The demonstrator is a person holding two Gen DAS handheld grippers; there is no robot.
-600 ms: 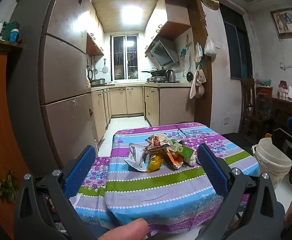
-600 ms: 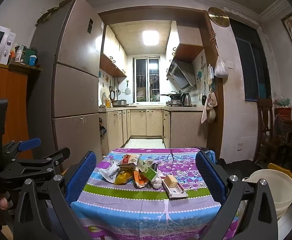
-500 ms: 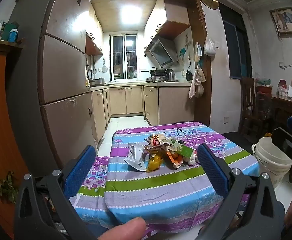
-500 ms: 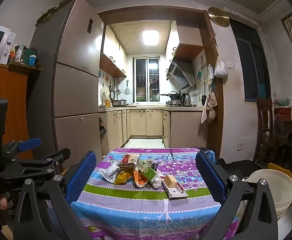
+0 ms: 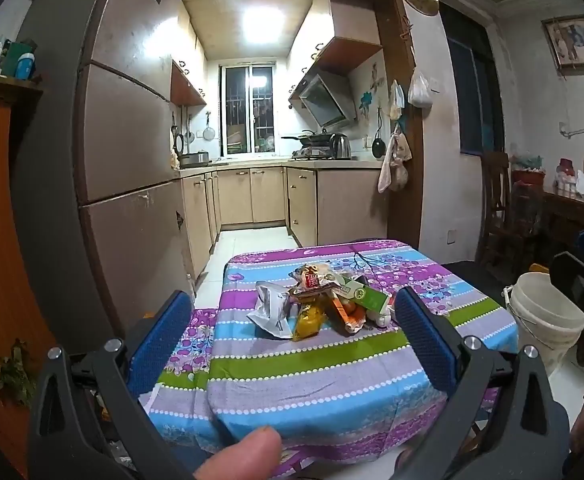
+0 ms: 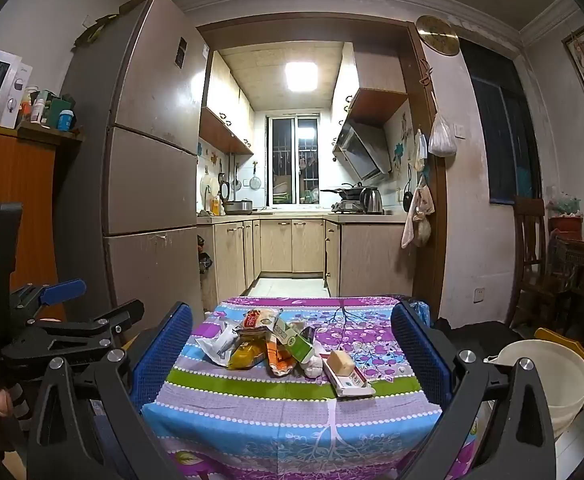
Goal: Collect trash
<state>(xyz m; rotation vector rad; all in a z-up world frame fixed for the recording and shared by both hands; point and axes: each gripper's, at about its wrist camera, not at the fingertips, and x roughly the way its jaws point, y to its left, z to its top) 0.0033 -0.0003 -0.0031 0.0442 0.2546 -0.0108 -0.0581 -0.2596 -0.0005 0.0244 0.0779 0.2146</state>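
Both grippers, left gripper [image 5: 292, 336] and right gripper [image 6: 292, 344], are wide open and hold nothing. Wrappers [image 6: 276, 340] sit mid-tabletop [image 6: 292, 408]. White bucket [image 6: 548, 376] stands beside its right edge; its inside is hidden.

We're in a lived-in home: a small kitchen opens ahead, cabinets [image 6: 292, 246], a kettle [image 6: 372, 200] on the stove, a range hood [image 6: 362, 154], a tall fridge [image 6: 152, 160], and a cloth-covered table [image 6: 292, 408] up front.
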